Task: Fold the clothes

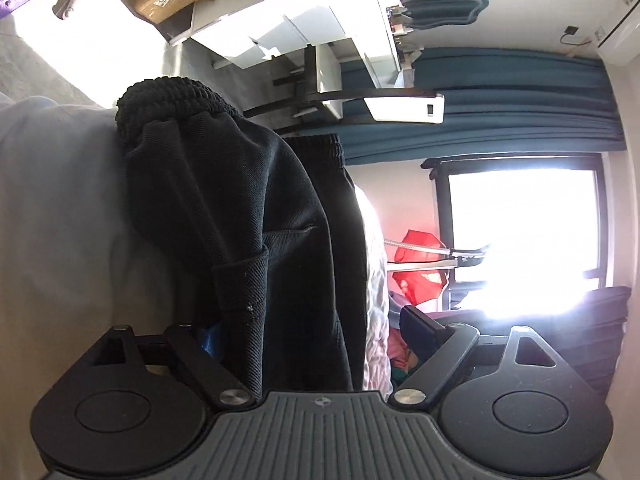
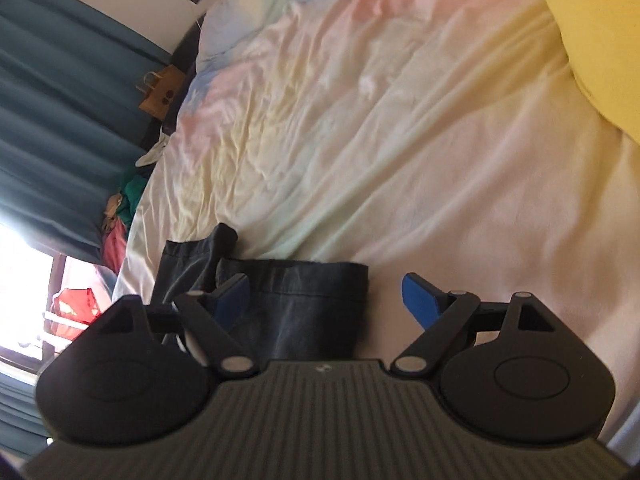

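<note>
Dark shorts (image 1: 248, 216) on the pastel bedsheet (image 2: 400, 128), long axis running away from the left gripper (image 1: 316, 332), elastic waistband (image 1: 172, 96) at the far end, lying between both spread-fingered, empty tools, right gripper (image 2: 326, 300) included.

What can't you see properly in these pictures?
- Left wrist view: the black pants hang in front of the left claw, hiding its left finger and any grip.
- Left wrist view: glare washes out the window.
- Right wrist view: the right claw body cuts off the lower part of the dark garment.
</note>
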